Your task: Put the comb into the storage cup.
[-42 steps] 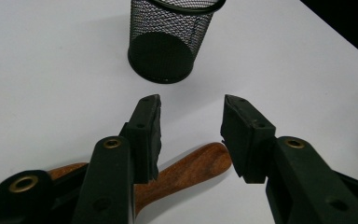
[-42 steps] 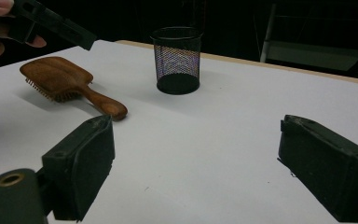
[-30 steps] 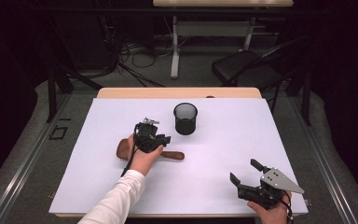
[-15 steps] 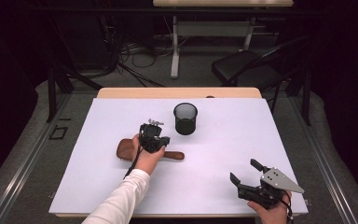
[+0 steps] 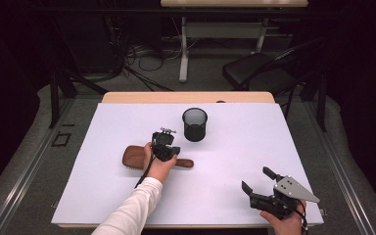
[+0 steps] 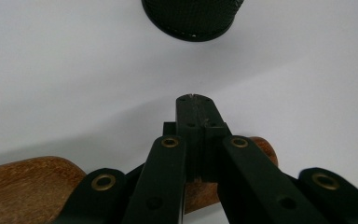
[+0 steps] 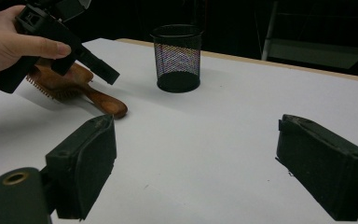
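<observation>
A wooden hairbrush [image 5: 134,156] lies bristles down on the white table left of centre, its handle pointing right. My left gripper [image 5: 174,149] hovers tilted over that handle. In the left gripper view its jaws [image 6: 195,100] are pressed together with nothing between them, and the brush handle [image 6: 261,144] passes underneath. A black mesh cup [image 5: 195,125] stands upright just beyond. In the right gripper view the left gripper [image 7: 107,72] sits above the brush [image 7: 70,84]. My right gripper [image 5: 257,178] rests near the front right corner, open and empty, its jaws [image 7: 196,149] wide apart.
The white sheet [image 5: 274,142] covers the table, with a wooden strip along its far edge. Beyond the table are a dark chair [image 5: 259,71], cables on the floor and a desk frame. The mesh cup [image 7: 177,56] stands between the two grippers' lines of sight.
My left hand has shifted a little to the right and lower over the brush handle. The right gripper has stayed where it was.
</observation>
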### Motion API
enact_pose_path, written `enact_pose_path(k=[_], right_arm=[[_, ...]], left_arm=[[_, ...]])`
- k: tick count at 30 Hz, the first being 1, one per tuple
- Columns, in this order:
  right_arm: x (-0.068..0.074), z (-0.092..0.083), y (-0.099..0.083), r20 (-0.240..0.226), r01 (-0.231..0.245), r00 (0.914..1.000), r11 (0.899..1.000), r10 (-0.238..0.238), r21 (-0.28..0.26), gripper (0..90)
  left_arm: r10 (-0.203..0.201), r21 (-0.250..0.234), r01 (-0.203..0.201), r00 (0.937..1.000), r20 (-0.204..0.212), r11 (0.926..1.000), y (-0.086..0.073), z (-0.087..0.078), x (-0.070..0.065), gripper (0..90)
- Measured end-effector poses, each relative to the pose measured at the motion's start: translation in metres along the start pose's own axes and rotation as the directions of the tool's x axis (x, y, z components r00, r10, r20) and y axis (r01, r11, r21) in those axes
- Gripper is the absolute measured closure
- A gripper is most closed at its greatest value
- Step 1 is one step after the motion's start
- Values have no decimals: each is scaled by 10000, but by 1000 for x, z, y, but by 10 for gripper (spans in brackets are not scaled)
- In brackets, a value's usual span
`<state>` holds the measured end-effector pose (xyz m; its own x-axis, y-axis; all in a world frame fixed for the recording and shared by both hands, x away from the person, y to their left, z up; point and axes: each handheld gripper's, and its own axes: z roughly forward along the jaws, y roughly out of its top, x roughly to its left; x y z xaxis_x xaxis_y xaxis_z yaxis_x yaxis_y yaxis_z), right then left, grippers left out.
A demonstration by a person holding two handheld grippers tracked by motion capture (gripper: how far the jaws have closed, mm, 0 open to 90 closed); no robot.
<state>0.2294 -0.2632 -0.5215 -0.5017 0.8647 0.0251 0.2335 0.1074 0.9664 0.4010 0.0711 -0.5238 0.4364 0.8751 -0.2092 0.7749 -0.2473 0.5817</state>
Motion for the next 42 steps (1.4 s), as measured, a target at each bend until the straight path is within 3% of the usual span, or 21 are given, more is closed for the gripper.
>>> enact_pose_path(k=[21, 27, 31, 42], right_arm=[[-1, 1, 0, -62, -110, 9999, 9999, 111, 34, 125], [-1, 1, 0, -66, -120, 9999, 9999, 121, 57, 126], [-1, 1, -1, -57, -137, 9999, 9999, 138, 100, 130], [-1, 1, -1, -58, -174, 9998, 9998, 175, 123, 132]], left_arm=[[125, 573, -137, 9997, 212, 9983, -8, 12, -4, 899], [282, 576, -299, 9991, 302, 9979, -9, 9, -5, 900], [137, 524, -160, 9990, 434, 9985, -11, 7, -4, 900], [483, 772, -528, 9971, 586, 9956, -16, 0, -6, 900]])
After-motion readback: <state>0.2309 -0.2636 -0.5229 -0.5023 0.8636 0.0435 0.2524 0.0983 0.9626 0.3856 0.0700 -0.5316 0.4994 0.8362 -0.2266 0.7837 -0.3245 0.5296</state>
